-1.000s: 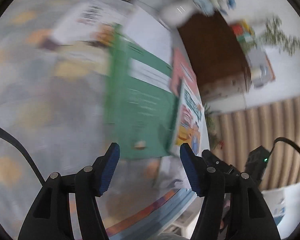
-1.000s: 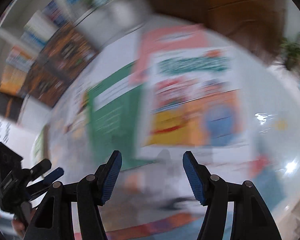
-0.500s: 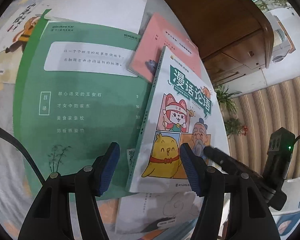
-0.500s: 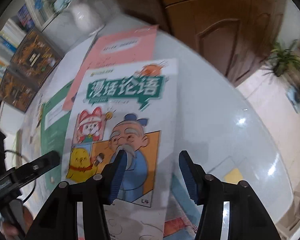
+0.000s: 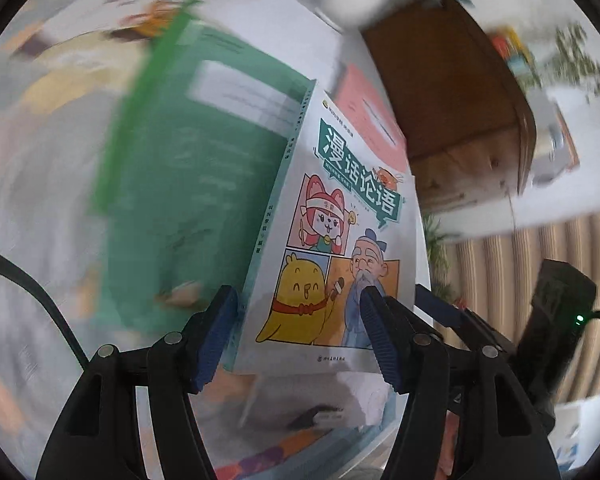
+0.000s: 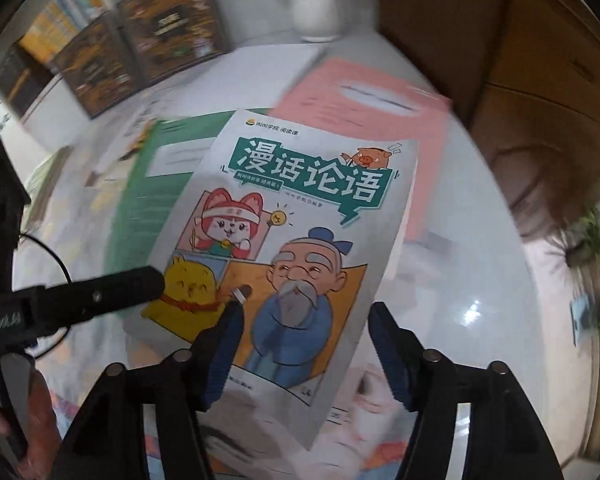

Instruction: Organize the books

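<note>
Blur smears most of the left wrist view, so only the comic book (image 5: 332,240) with the cartoon fox, chick and old man on its cover reads sharply. It lies tilted over a green book (image 5: 188,184), whose print cannot be made out, and a pink book (image 5: 370,120) shows partly from under its far edge. All rest on a pale glossy desk (image 6: 460,280).

The left tool (image 5: 298,330) hangs over the near edge of the comic book with its jaws apart; the pads do not visibly press the cover, though whether a fingertip touches the book's edge is hard to tell. In the right wrist view that same tool enters from the left as a dark finger (image 6: 100,294) whose tip sits at the chick on the cover; part of a hand (image 6: 32,412) shows below it, cut off by the frame.

The right tool (image 6: 304,344) stands above the lower part of the comic book, its jaws having just been opening, with the cover beneath them and not pinched. The near corner of the book is hidden behind the tool's fingers. A white vase (image 6: 316,4) and shelved books (image 6: 72,4) stand blurred beyond.
</note>
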The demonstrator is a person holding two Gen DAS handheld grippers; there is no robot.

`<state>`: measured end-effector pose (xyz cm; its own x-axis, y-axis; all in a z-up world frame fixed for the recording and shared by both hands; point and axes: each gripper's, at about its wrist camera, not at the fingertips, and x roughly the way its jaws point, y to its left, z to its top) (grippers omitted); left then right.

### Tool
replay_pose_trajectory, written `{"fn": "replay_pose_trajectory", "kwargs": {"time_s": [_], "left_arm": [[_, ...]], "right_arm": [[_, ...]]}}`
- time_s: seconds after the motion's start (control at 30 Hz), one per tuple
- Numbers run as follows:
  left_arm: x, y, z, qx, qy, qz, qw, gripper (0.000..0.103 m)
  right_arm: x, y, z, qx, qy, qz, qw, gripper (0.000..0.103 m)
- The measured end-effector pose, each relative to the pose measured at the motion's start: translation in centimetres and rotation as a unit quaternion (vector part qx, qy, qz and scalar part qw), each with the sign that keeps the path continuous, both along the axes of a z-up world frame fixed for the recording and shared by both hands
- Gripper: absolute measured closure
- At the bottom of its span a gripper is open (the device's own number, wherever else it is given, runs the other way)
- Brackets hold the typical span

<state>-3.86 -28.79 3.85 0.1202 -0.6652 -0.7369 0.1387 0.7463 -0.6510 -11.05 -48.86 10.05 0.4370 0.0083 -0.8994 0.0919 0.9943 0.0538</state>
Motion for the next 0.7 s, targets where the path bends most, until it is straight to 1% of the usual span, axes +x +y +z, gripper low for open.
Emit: {"fn": "replay_pose_trajectory", "kwargs": {"time_s": [0.07, 0.13, 0.17, 0.23, 0.3, 0.33, 0.37, 0.4, 0.43, 0.5, 0.57, 0.6, 0.63, 0.7], "left_arm": [[-0.4, 2.4, 0.1, 0.011, -0.004, 0.033, 0.9994, 0.042], [-0.9, 5.8, 0.2, 0.027, -0.006, 0.072, 0.9971, 0.042], [-1.2, 7.5, 0.1, 0.028, -0.004, 0.09, 0.9955, 0.042], [-1.8, 11.3, -0.3, 0.025, 0.005, 0.13, 0.9912, 0.042], [-2.4, 15.0, -0.7, 0.027, 0.013, 0.169, 0.9852, 0.042], [-2.8, 16.7, -0.8, 0.031, 0.017, 0.189, 0.9813, 0.042], [-3.1, 18.4, -0.9, 0.039, 0.019, 0.205, 0.9778, 0.042], [-3.3, 20.4, -1.2, 0.052, 0.021, 0.224, 0.9729, 0.042], [-3.5, 21.3, -1.5, 0.058, 0.022, 0.236, 0.9697, 0.042], [-3.3, 24.0, -1.9, 0.059, 0.025, 0.266, 0.9619, 0.042], [-2.8, 26.2, -2.3, 0.054, 0.021, 0.276, 0.9594, 0.042], [-2.4, 27.0, -2.6, 0.051, 0.021, 0.276, 0.9596, 0.043], [-2.0, 27.8, -2.7, 0.052, 0.022, 0.277, 0.9591, 0.047], [-1.7, 28.4, -2.4, 0.062, 0.013, 0.278, 0.9584, 0.049]], "right_arm": [[1.1, 2.1, -0.8, 0.006, 0.012, 0.027, 1.0, 0.033], [2.1, 4.4, -1.6, 0.033, 0.023, 0.05, 0.998, 0.033], [2.6, 5.8, -2.0, 0.05, 0.029, 0.066, 0.996, 0.033], [3.4, 8.6, -2.8, 0.064, 0.041, 0.09, 0.993, 0.033], [4.3, 11.7, -3.8, 0.08, 0.065, 0.102, 0.989, 0.031], [4.8, 14.1, -4.2, 0.095, 0.076, 0.115, 0.986, 0.026], [5.0, 15.4, -4.4, 0.102, 0.081, 0.121, 0.984, 0.024], [5.5, 17.6, -4.7, 0.112, 0.084, 0.131, 0.981, 0.024], [5.8, 19.0, -4.8, 0.113, 0.083, 0.139, 0.98, 0.024], [6.9, 22.6, -5.5, 0.105, 0.073, 0.159, 0.979, 0.024], [8.1, 24.7, -6.4, 0.104, 0.071, 0.162, 0.979, 0.023], [8.4, 25.3, -6.6, 0.113, 0.073, 0.157, 0.978, 0.023], [8.7, 25.5, -6.6, 0.121, 0.076, 0.152, 0.978, 0.024], [8.5, 25.5, -6.4, 0.135, 0.076, 0.142, 0.978, 0.024]]}}
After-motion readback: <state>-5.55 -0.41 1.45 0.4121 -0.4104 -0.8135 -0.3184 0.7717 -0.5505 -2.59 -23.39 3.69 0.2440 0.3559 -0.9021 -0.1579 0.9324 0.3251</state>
